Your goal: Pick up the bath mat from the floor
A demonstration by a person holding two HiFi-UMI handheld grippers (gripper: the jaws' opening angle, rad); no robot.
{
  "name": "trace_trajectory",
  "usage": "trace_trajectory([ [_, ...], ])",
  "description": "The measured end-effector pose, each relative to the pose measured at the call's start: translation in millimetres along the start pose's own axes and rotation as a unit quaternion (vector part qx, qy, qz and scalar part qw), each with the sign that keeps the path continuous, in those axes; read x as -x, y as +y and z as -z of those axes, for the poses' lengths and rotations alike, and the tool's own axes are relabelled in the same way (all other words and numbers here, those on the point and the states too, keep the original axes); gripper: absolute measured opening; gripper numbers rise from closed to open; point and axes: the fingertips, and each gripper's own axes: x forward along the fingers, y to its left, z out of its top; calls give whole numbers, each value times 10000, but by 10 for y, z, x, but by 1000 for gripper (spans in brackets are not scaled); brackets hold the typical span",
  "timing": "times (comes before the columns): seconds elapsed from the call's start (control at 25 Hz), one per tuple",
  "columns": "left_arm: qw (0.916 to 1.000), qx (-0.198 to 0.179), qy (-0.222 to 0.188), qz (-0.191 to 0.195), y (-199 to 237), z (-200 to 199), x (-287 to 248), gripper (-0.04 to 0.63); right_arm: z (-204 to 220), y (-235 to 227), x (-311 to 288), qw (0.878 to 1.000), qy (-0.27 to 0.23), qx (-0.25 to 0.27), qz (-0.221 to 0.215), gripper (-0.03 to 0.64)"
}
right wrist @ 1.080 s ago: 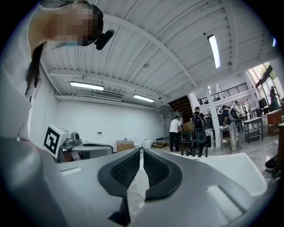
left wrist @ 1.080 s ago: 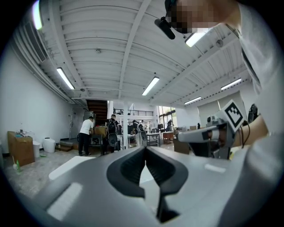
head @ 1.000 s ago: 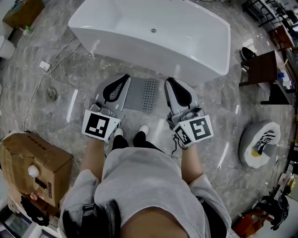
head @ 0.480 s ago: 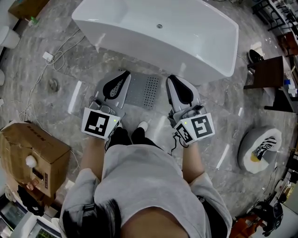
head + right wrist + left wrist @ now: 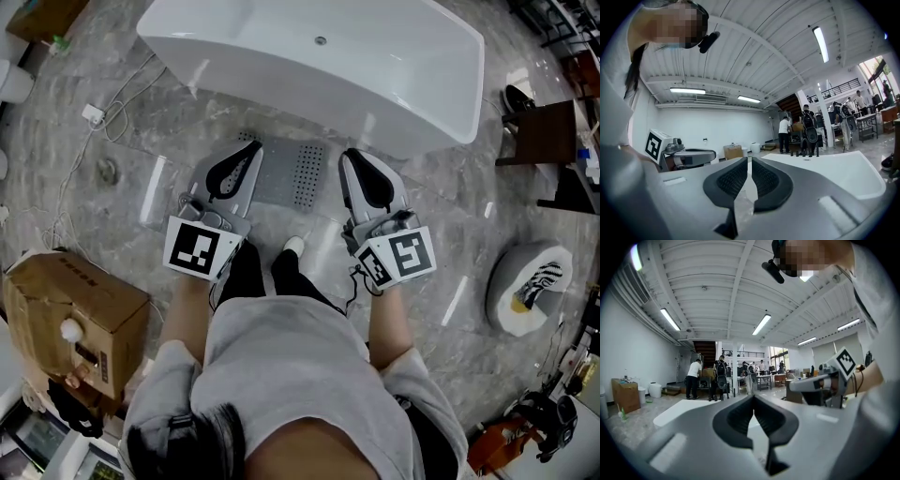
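Observation:
The grey bath mat (image 5: 286,176), with a patch of small holes, lies flat on the marble floor in front of the white bathtub (image 5: 309,66). Both grippers are held level at waist height above it, pointing toward the tub. My left gripper (image 5: 251,150) hangs over the mat's left edge, its pads (image 5: 740,416) touching at the tips with nothing between them. My right gripper (image 5: 349,156) hangs over the mat's right edge. Its pads (image 5: 765,178) stand almost together with only a thin slit, and it holds nothing. Neither touches the mat. Each gripper view looks across the hall, so the mat is hidden there.
A cardboard box (image 5: 75,309) stands at the left. A cable with a plug (image 5: 92,114) and a floor drain (image 5: 106,171) lie left of the mat. At the right are a dark wooden stool (image 5: 544,131) and a round white cushion with a shoe (image 5: 525,286). People stand far behind the tub (image 5: 701,376).
Both grippers keep nearly the same place and the same jaw setting. The head view has drifted a little, so the tub and the mat sit slightly differently in the picture.

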Motion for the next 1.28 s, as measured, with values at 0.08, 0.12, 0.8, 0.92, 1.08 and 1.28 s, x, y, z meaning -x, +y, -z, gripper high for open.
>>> trace_trajectory([
  [0.08, 9999, 43, 95, 59, 52, 52, -13, 2, 40, -5, -43, 10000, 28, -31, 75, 29],
  [0.12, 9999, 45, 123, 92, 82, 76, -25, 2, 61, -12, -69, 9999, 46, -45, 116, 29],
  [0.8, 9966, 152, 504, 634, 614, 719, -216, 2, 669, -57, -541, 9959, 391, -351, 738, 35],
  [0.92, 9962, 183, 553, 653, 691, 855, -247, 2, 790, -86, -586, 9949, 447, -364, 828, 35],
  [1.08, 9956, 162, 628, 676, 772, 1054, -315, 2, 969, -157, -633, 9933, 527, -404, 948, 37],
  [1.28, 9945, 202, 765, 684, 801, 1321, -378, 2, 1215, -231, -650, 9915, 641, -458, 1038, 37],
])
